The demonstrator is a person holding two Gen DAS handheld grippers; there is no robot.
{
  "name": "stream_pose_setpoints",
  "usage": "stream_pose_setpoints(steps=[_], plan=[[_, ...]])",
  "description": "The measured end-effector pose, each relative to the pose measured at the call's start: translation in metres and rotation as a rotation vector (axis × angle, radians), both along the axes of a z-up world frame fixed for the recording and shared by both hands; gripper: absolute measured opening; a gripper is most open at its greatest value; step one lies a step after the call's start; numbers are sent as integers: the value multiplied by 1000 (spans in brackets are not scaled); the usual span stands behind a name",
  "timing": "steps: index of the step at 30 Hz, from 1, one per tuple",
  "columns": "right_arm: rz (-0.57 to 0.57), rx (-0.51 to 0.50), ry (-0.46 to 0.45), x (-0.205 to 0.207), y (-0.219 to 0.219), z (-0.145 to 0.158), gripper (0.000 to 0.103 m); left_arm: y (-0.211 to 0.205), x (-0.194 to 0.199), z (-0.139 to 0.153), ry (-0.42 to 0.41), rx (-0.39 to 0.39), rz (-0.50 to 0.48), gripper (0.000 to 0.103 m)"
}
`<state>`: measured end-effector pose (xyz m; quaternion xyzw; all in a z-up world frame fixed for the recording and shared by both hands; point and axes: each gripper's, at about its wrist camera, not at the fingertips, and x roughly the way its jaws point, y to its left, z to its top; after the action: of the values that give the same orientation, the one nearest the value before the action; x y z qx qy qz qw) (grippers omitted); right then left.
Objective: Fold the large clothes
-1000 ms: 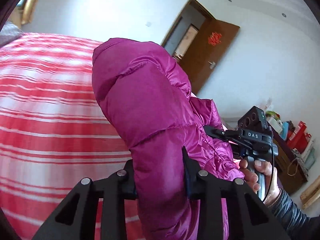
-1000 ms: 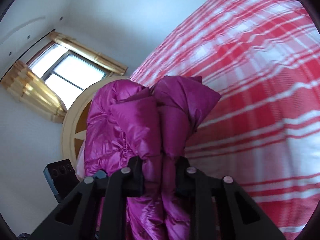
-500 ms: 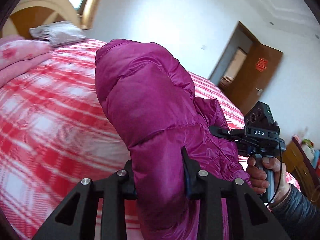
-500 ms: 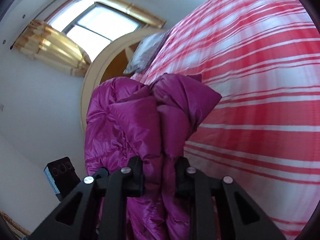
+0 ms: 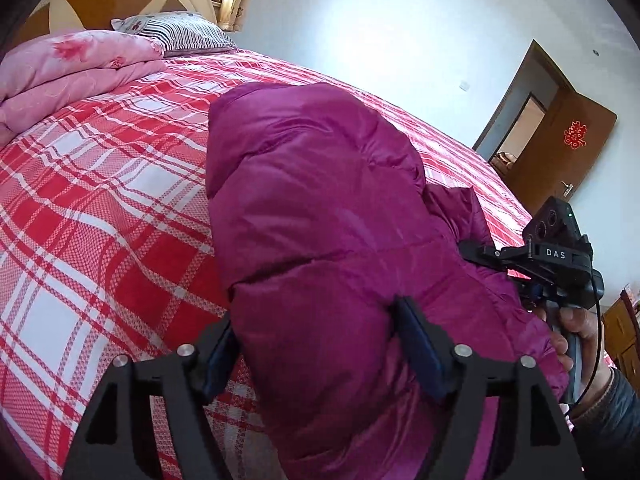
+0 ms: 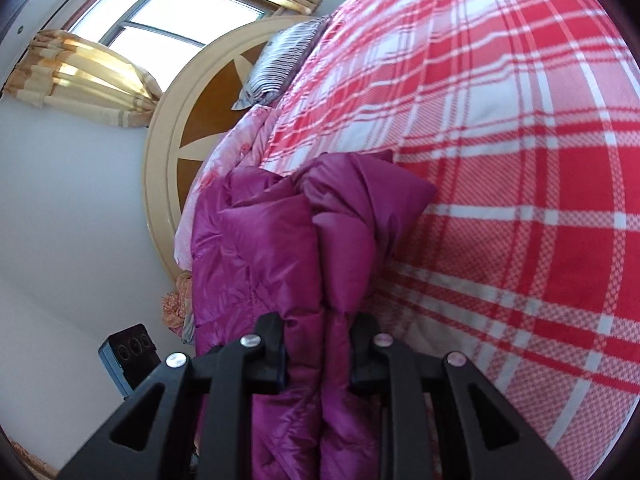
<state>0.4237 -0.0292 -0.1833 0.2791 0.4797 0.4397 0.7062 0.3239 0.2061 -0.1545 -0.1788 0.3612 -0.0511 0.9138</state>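
A magenta puffer jacket (image 5: 320, 220) is bunched up over the red-and-white plaid bed (image 5: 100, 220). My left gripper (image 5: 316, 344) is shut on a thick fold of the jacket. My right gripper (image 6: 320, 356) is shut on another bundled fold of the jacket (image 6: 280, 240). The right gripper also shows in the left wrist view (image 5: 472, 250) at the jacket's far right side, held by a hand. The part of the jacket below both grippers is hidden.
A folded pink quilt (image 5: 68, 68) and a striped pillow (image 5: 176, 34) lie at the bed's head by the round headboard (image 6: 192, 120). A brown door (image 5: 560, 148) stands open beyond the bed. A window with yellow curtains (image 6: 100, 68) is above the headboard.
Both grippers have swung with the jacket towards the head of the bed and lower towards the bed; the headboard, pillow and quilt came into view. Both grips stay shut on the jacket.
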Motion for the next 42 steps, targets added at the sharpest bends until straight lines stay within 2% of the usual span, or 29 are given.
stream_pose_setpoints(steps=[3,7,14,17,22,24,28,31,33,38,42], plan=[[-7,-14,9,-2,-6,-6,31,-2,-10,-1,-4,30,21,84],[-15,-17,18,-2,-6,-10,35,-7,-17,1,-21,86,41,85],[-31,-76,-20,-7,-4,-2,40,-6,-23,5,-18,119,53,85],[-49,-115,-32,-10,-4,2,47,-8,-27,10,-17,150,65,85],[-110,-170,-75,-20,-12,21,65,-15,-43,32,-39,258,108,85],[-154,-189,-112,-27,-21,33,71,-16,-49,41,-63,287,118,85],[-234,-260,-216,-55,-35,67,72,-19,-65,70,-139,302,135,85],[-279,-286,-303,-85,-37,94,79,-22,-76,88,-179,310,140,85],[-302,-313,-386,-111,-33,114,86,-23,-83,99,-199,307,140,85],[-311,-348,-512,-152,-21,142,90,-26,-100,125,-268,284,136,85],[-312,-344,-558,-167,-18,155,96,-28,-106,134,-297,289,132,86]])
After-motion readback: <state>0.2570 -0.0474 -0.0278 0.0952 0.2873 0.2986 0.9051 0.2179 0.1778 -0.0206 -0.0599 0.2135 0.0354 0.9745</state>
